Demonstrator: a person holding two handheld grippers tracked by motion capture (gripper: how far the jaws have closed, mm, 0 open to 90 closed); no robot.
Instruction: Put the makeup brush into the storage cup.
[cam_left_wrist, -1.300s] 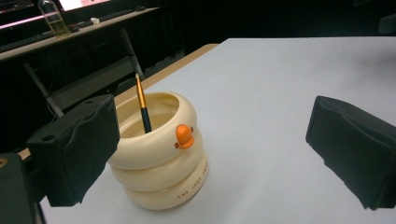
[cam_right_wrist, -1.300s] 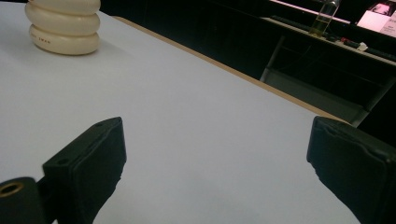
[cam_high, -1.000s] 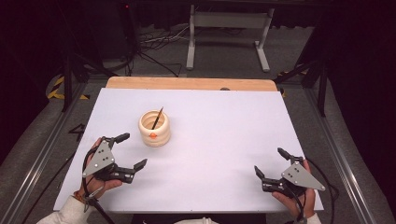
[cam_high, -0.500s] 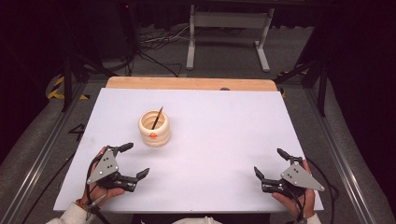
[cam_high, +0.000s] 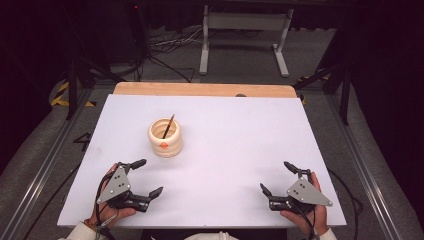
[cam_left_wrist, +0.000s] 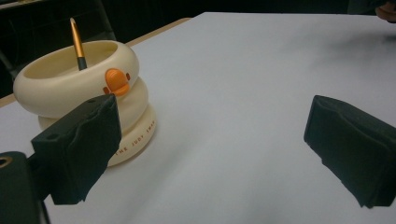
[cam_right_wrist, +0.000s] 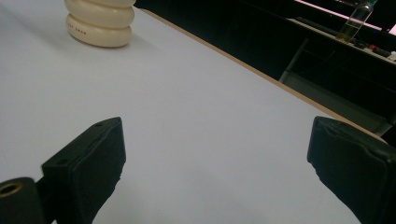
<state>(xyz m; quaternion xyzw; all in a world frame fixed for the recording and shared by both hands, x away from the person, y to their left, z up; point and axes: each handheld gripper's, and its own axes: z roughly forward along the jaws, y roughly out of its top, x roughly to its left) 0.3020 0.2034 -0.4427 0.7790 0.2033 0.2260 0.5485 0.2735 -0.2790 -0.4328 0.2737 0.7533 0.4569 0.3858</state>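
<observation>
A cream ribbed pot (cam_high: 165, 138) with an orange duck-bill badge stands left of the table's middle. A thin brush (cam_high: 168, 126) with an orange handle leans inside it. The left gripper view has the pot (cam_left_wrist: 84, 98) and the brush (cam_left_wrist: 78, 43) close by at the left. My left gripper (cam_high: 146, 177) hovers open near the front left edge, below the pot, with nothing between its jaws. Near the front right edge my right gripper (cam_high: 278, 177) is open and empty too. In the right gripper view the pot (cam_right_wrist: 100, 21) sits far off at the top left.
A white sheet (cam_high: 230, 145) covers the table, with a wooden strip (cam_high: 200, 89) bare along the far edge. Beyond the table stand a metal frame (cam_high: 245, 30) and floor cables. A bottle (cam_right_wrist: 355, 21) stands on a dark shelf in the right gripper view.
My left gripper has moved back toward the front edge and a little right, away from the pot. The right gripper has hardly moved.
</observation>
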